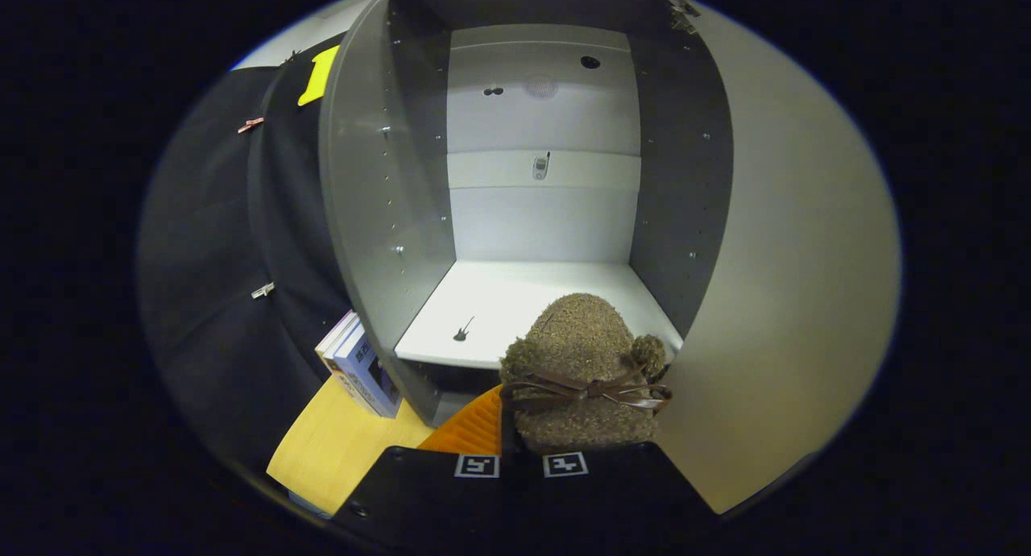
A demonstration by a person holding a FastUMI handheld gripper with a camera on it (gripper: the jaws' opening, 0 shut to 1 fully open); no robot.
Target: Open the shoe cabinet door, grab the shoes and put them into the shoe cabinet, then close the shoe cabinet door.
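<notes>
A brown fuzzy shoe (581, 354) with a dark ribbon bow sits just ahead of my fingers, toe pointing into the cabinet. My gripper (519, 437) is shut on its heel end; one finger (469, 429) shows at the shoe's left and the other is hidden under the shoe. The shoe cabinet (378, 217) stands open right in front, with grey side walls and a white bottom shelf (499, 298). The shoe's toe hangs over the shelf's front edge. The cabinet door (781, 298) is swung open to the right of the shoe.
Some upright books (361, 369) lean against the cabinet's left side on a light wooden surface (338, 451). A small dark mark (463, 329) lies on the shelf's left front. A small fitting (541, 167) is fixed to the back panel.
</notes>
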